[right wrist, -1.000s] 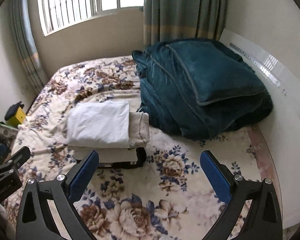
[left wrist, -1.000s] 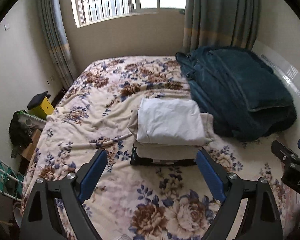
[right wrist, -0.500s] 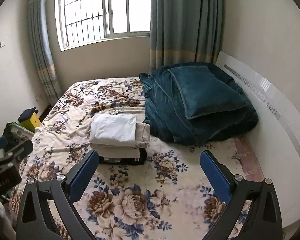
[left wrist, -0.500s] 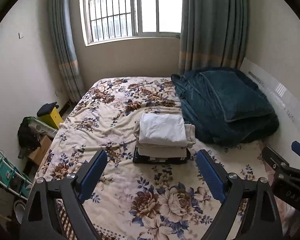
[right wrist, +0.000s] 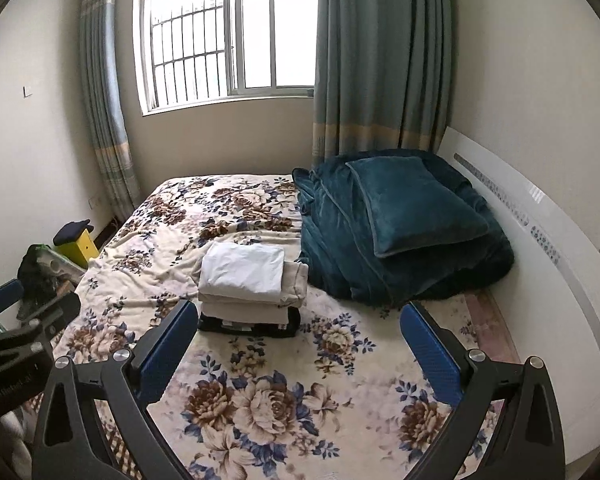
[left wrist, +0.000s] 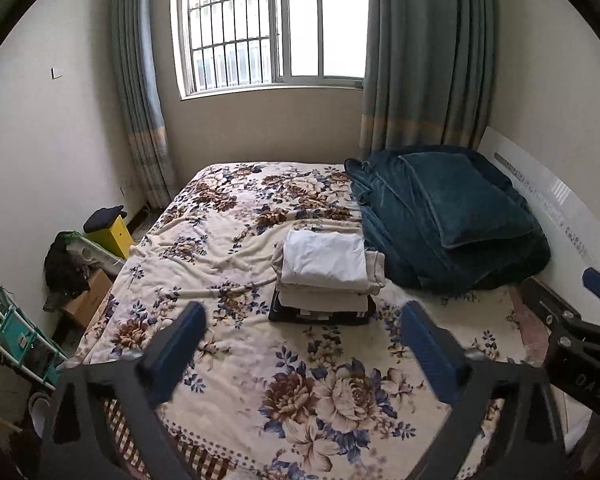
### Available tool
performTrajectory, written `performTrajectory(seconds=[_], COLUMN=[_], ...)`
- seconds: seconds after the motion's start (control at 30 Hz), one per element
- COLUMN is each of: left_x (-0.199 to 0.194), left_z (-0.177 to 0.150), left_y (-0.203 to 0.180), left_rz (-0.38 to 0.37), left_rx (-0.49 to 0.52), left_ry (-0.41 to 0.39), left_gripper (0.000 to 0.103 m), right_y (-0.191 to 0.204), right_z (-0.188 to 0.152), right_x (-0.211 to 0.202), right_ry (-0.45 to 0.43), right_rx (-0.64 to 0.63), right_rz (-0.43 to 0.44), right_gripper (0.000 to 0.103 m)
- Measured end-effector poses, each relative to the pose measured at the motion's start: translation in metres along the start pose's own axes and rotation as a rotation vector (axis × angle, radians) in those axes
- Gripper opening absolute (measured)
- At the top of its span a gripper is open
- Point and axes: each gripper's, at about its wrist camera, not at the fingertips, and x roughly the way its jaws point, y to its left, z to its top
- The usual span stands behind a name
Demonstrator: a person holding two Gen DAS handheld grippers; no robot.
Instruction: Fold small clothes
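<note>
A stack of folded clothes (left wrist: 326,276) lies in the middle of the floral bed, white piece on top, beige pieces under it and a black one at the bottom. It also shows in the right wrist view (right wrist: 248,284). My left gripper (left wrist: 300,344) is open and empty, held well back from the stack above the near end of the bed. My right gripper (right wrist: 296,340) is open and empty too, at the same distance. Each gripper shows at the edge of the other's view.
A folded teal blanket with a pillow on it (left wrist: 448,220) lies at the right against the white headboard (right wrist: 540,240). The floral bedspread (left wrist: 260,360) covers the bed. Left of the bed are a yellow box (left wrist: 110,232), a cardboard box and a teal rack (left wrist: 16,340).
Both grippers have drawn back and risen away from the stack, so it looks smaller and more of the room shows. Both stayed open and empty.
</note>
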Motion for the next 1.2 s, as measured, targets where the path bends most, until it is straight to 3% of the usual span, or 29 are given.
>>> performTrajectory(seconds=[0.43,1.2], left_x=[-0.008,-0.008], left_z=[0.003,0.008], left_y=[0.000,0.002], left_rz=[0.023,0.019], left_rx=[-0.018,-0.021], left_ry=[-0.036,-0.026], left_gripper=[0.103,0.103], right_y=[0.002,-0.001], right_z=[0.009,0.008], right_x=[0.004,0.010], right_ry=[-0.009,0.005], right_rx=[0.001,0.011], right_rz=[0.001,0.021], right_gripper=[0.103,0.103])
